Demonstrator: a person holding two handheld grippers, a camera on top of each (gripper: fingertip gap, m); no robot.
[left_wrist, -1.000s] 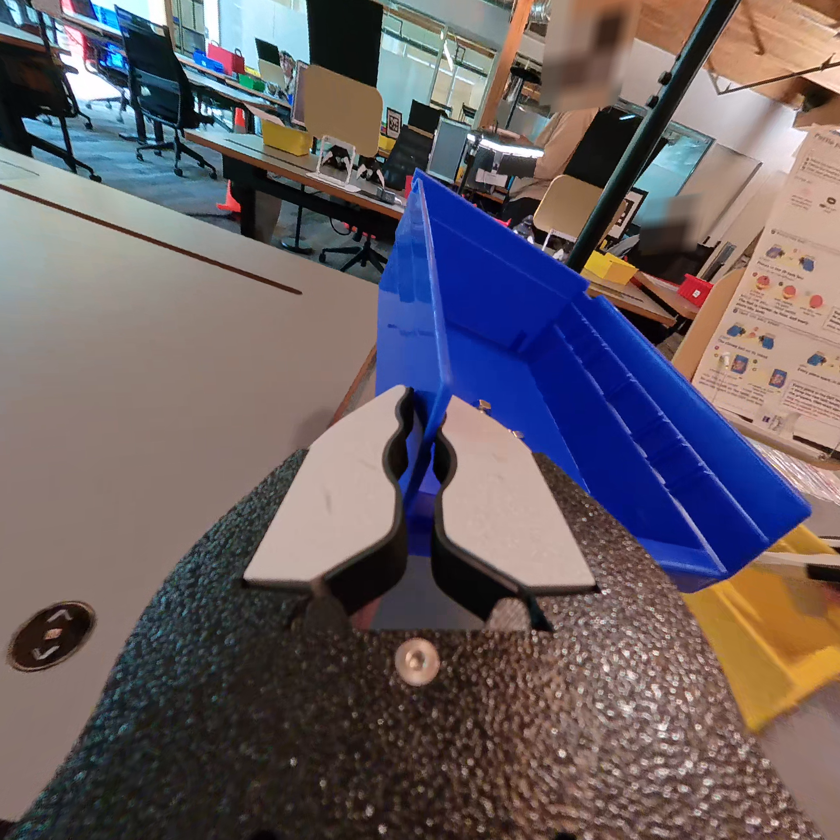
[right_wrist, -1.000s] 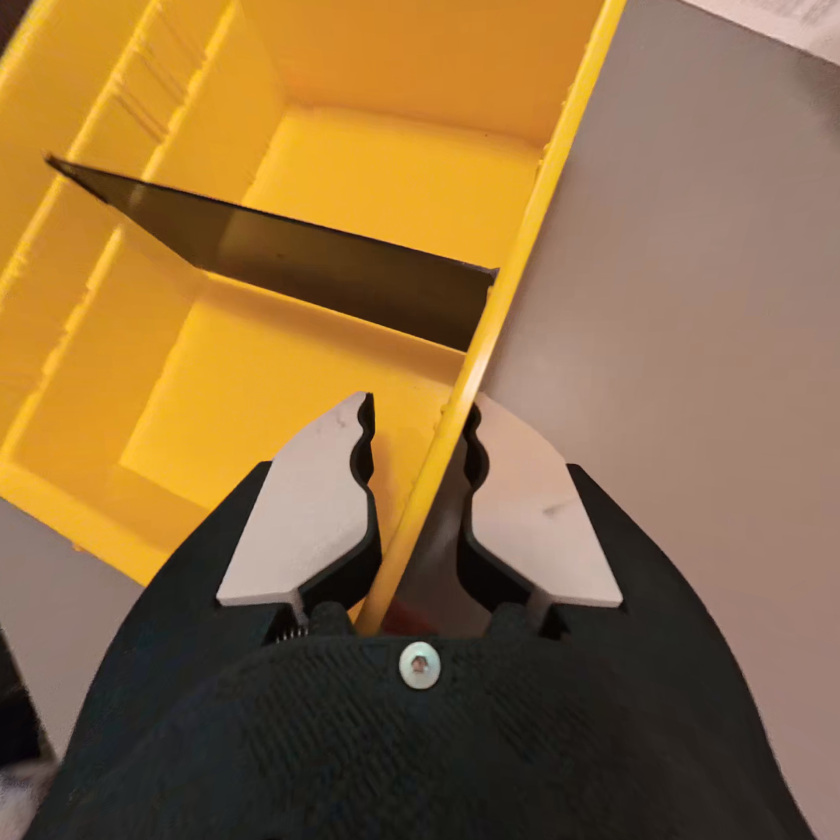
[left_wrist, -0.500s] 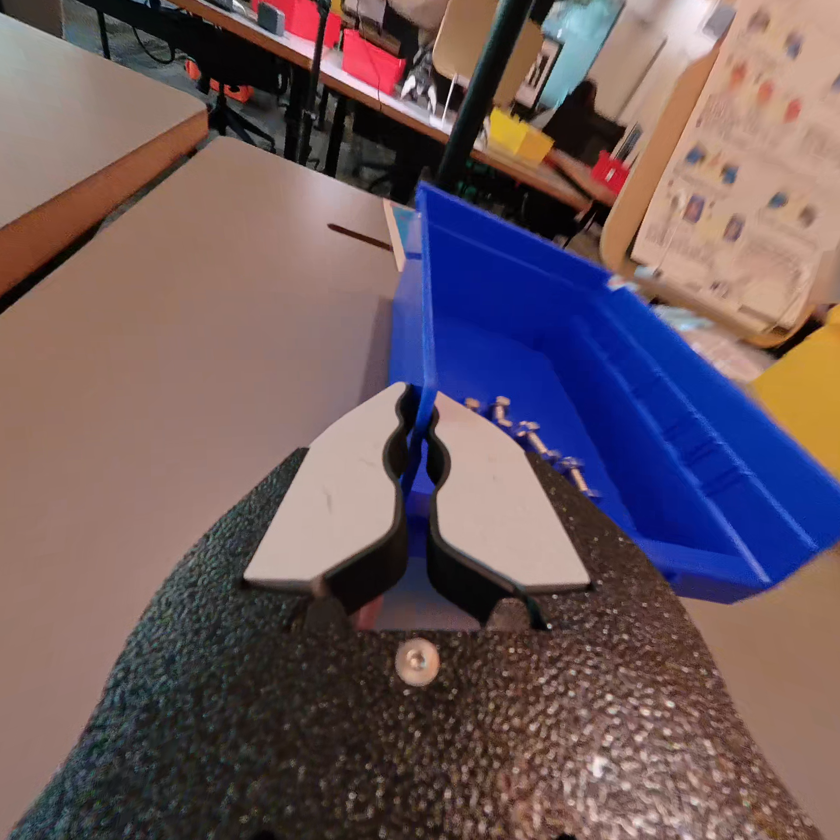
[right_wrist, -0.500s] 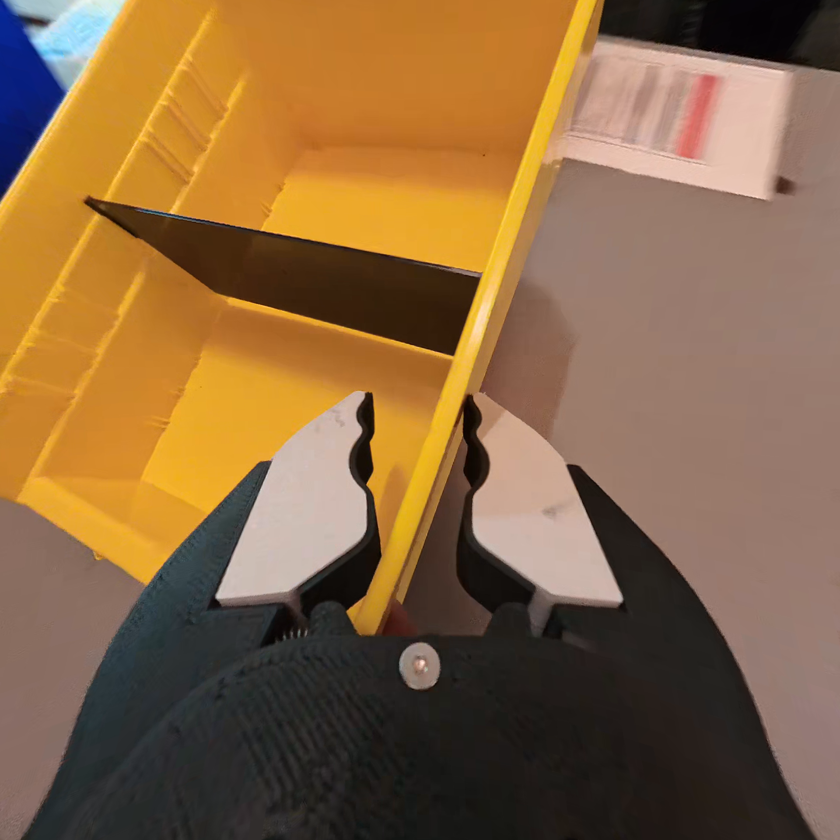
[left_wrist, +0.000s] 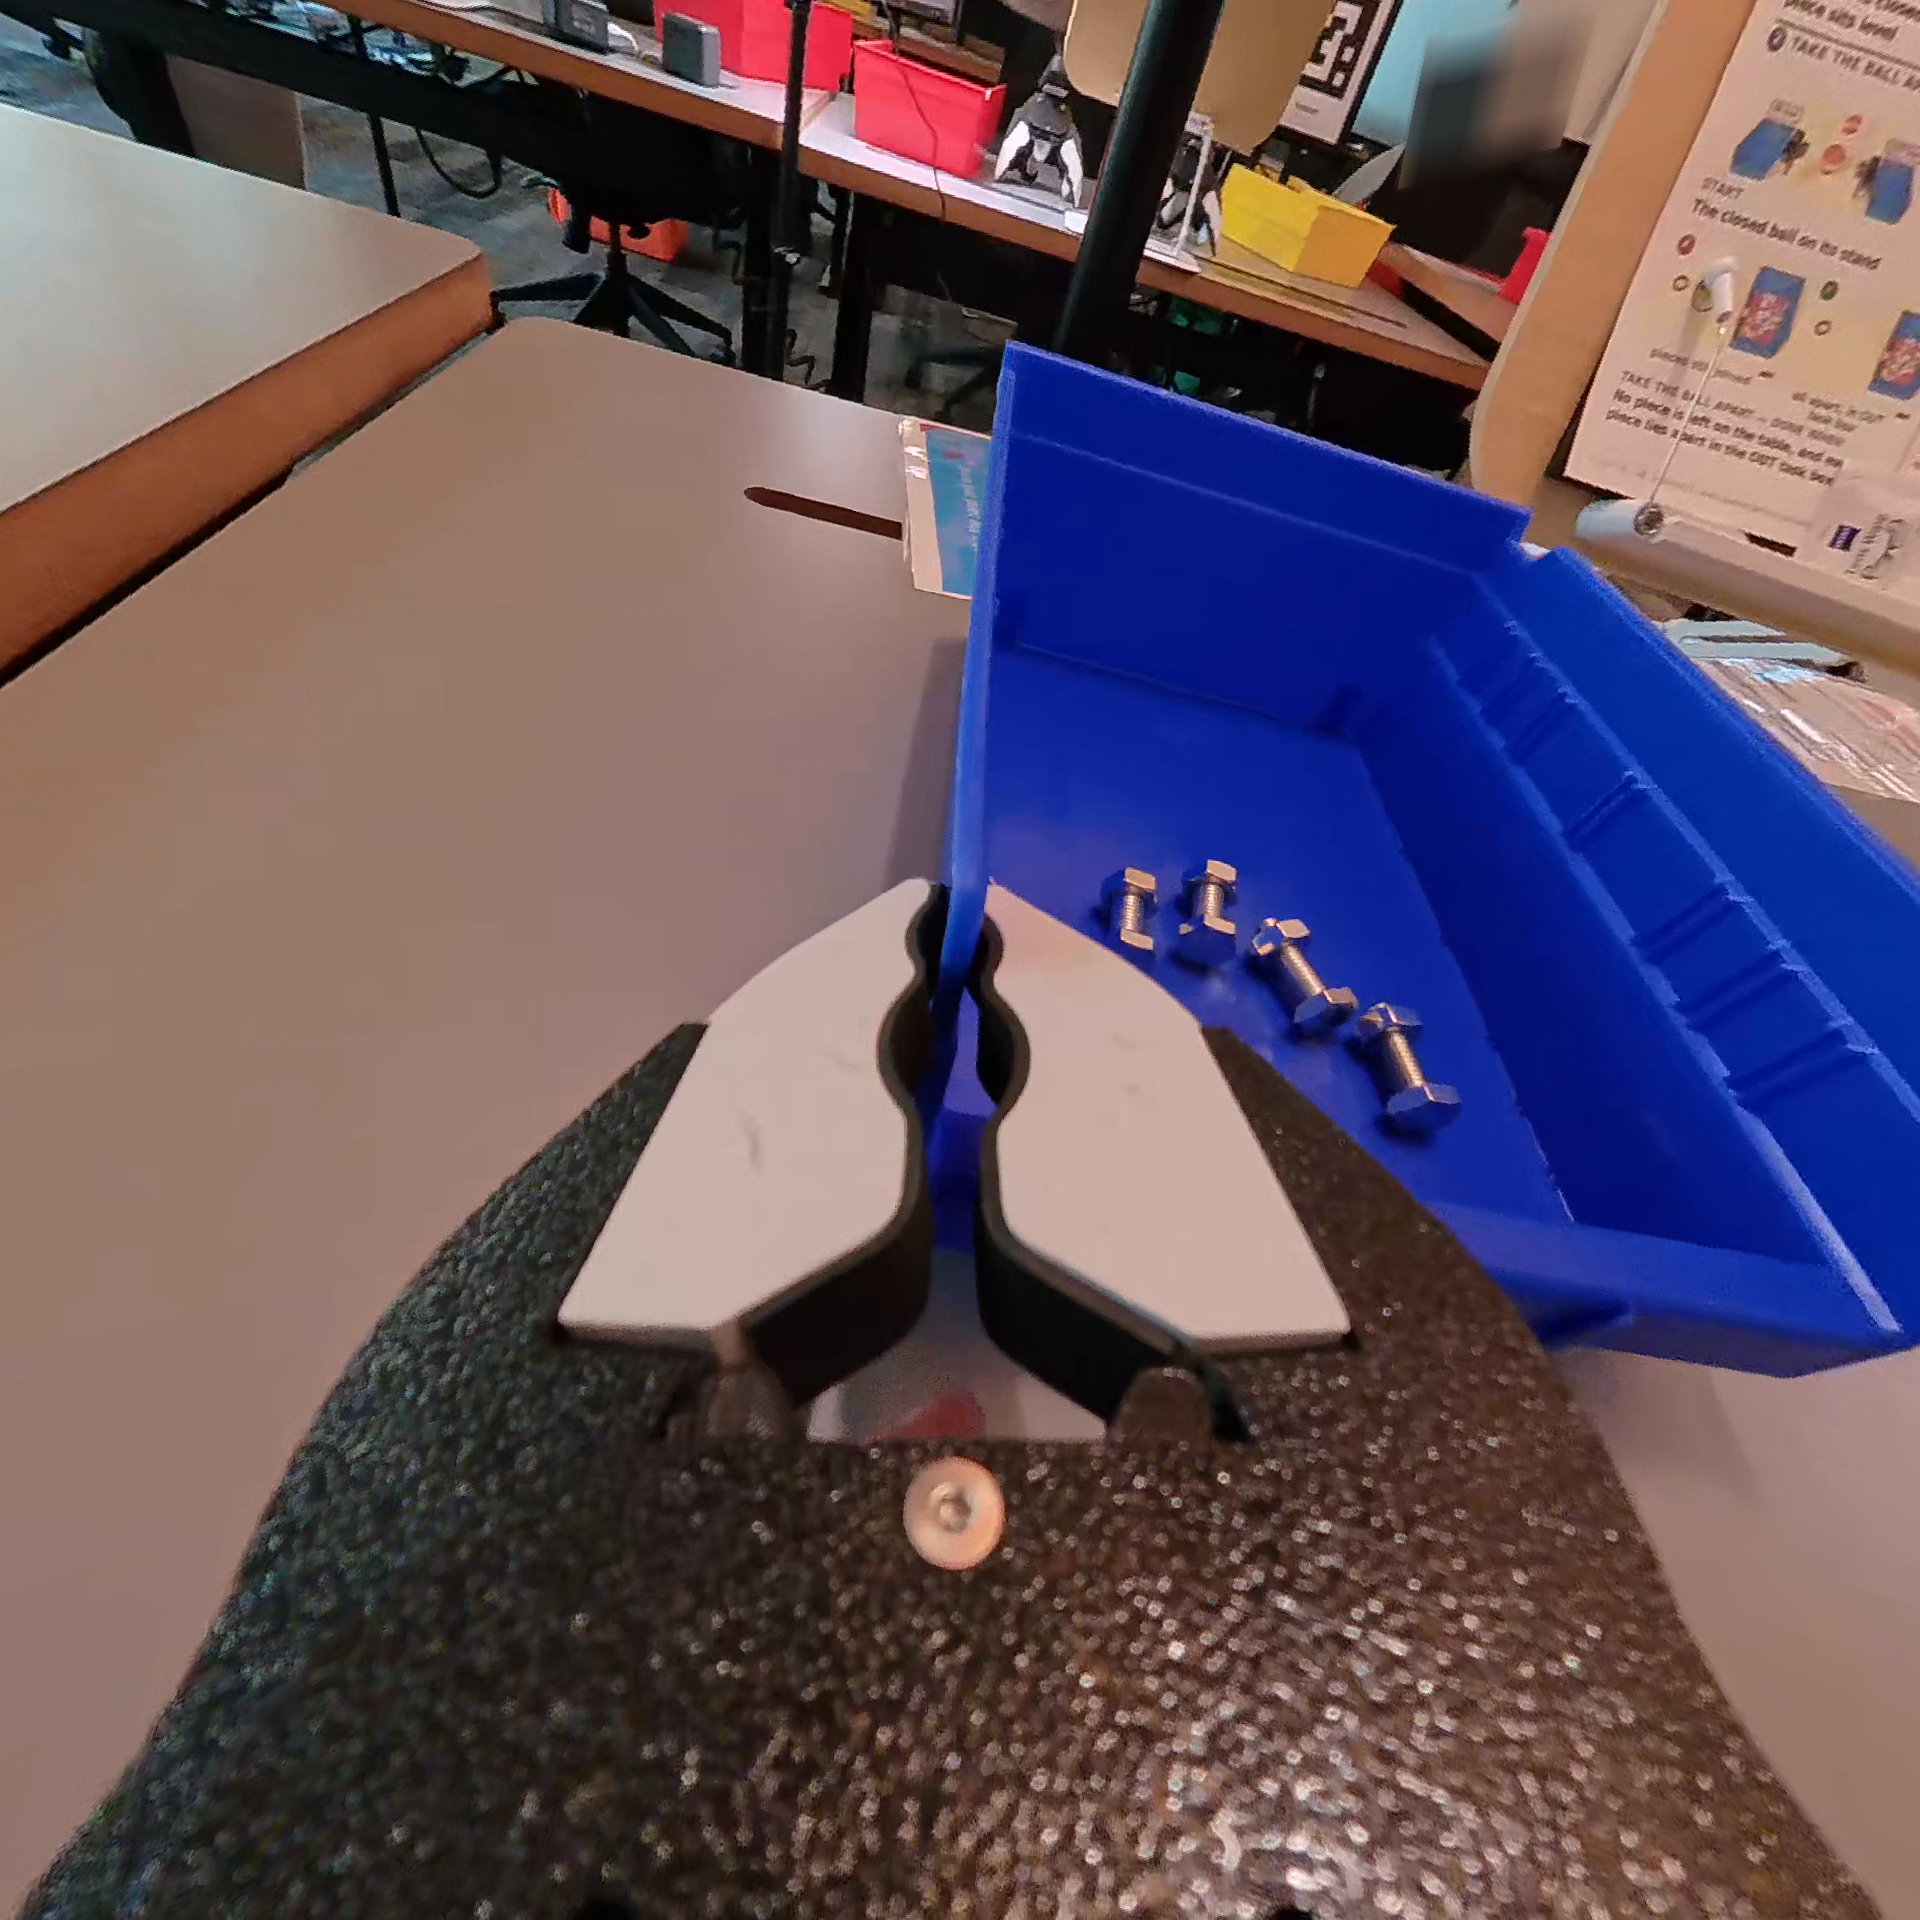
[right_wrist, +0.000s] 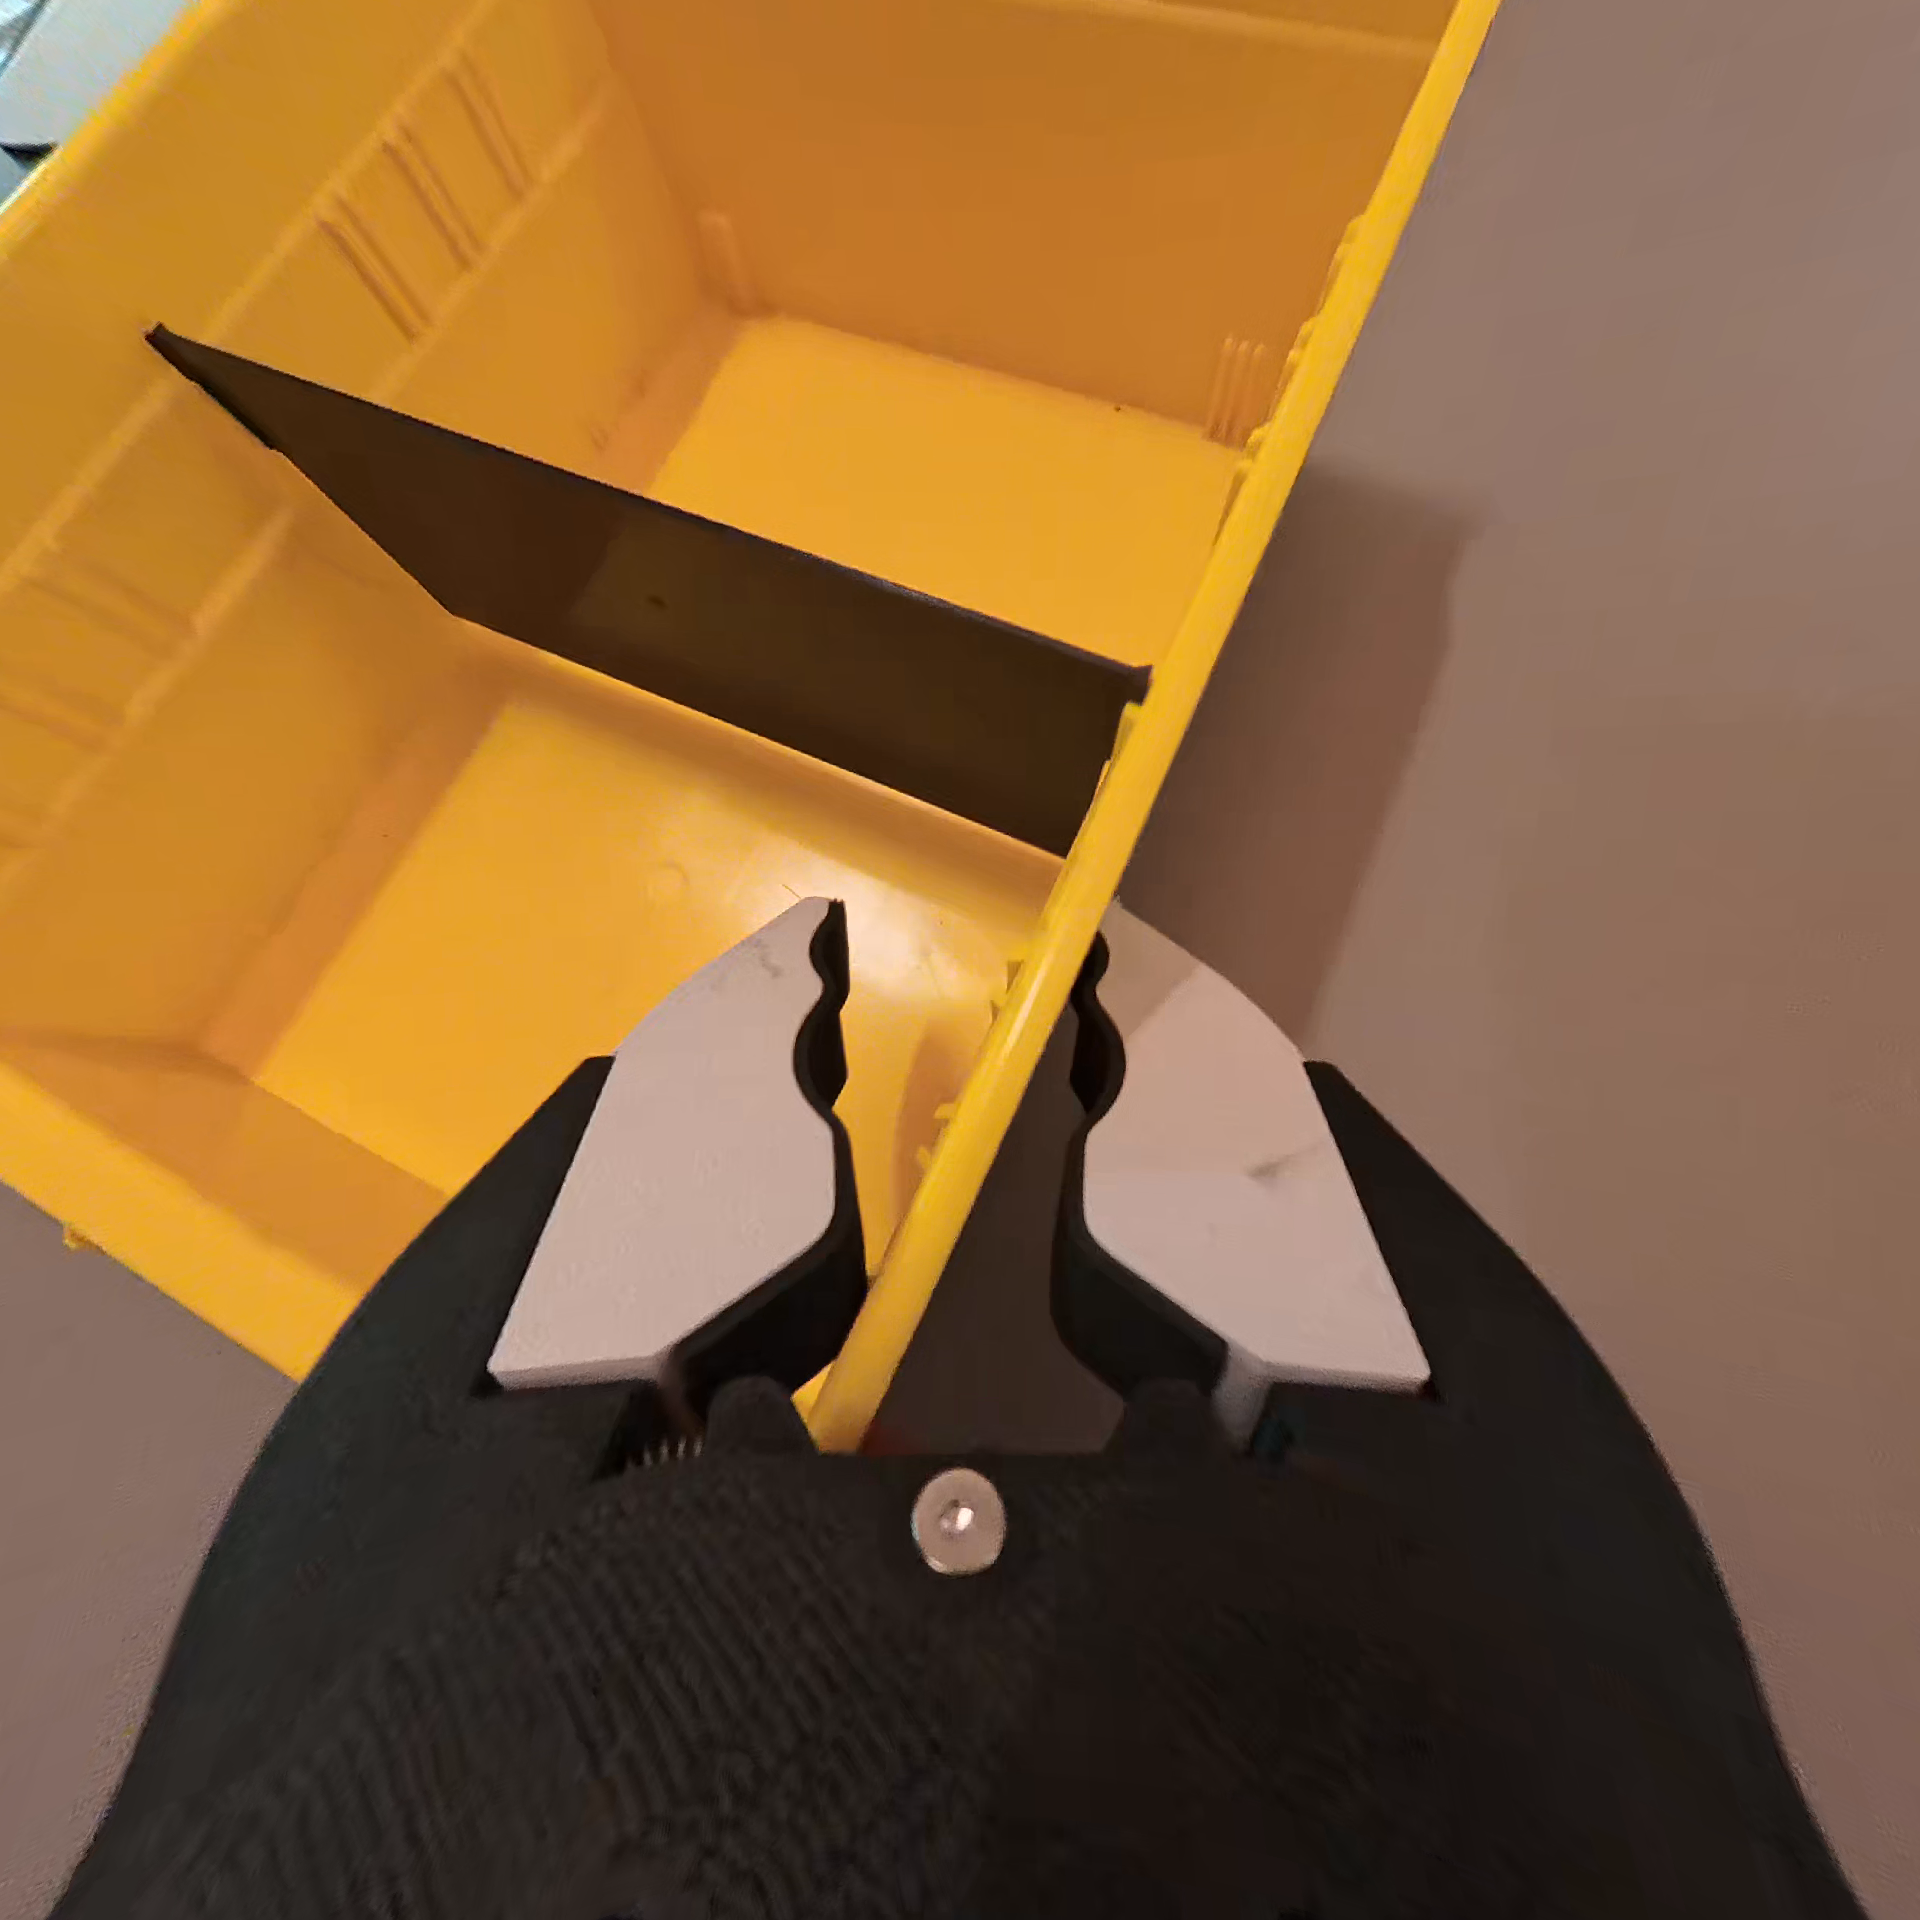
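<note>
Left wrist view: blue bin (left_wrist: 1351, 665) rests on the grey table (left_wrist: 468, 779), its near wall clamped by the left gripper (left_wrist: 954, 935); four bolts (left_wrist: 1288, 977) lie inside. The right gripper (right_wrist: 961, 945) straddles the yellow bin (right_wrist: 935, 436) wall, jaws apart, below its black divider (right_wrist: 727, 644).

The left tool (left_wrist: 958, 935) has a rough, speckled black body, pale grey flat-topped fingers (left_wrist: 769, 1132) with wavy black inner pads, and one silver screw (left_wrist: 953, 1512). The right tool (right_wrist: 961, 956) is alike, its black body finely ribbed.
</note>
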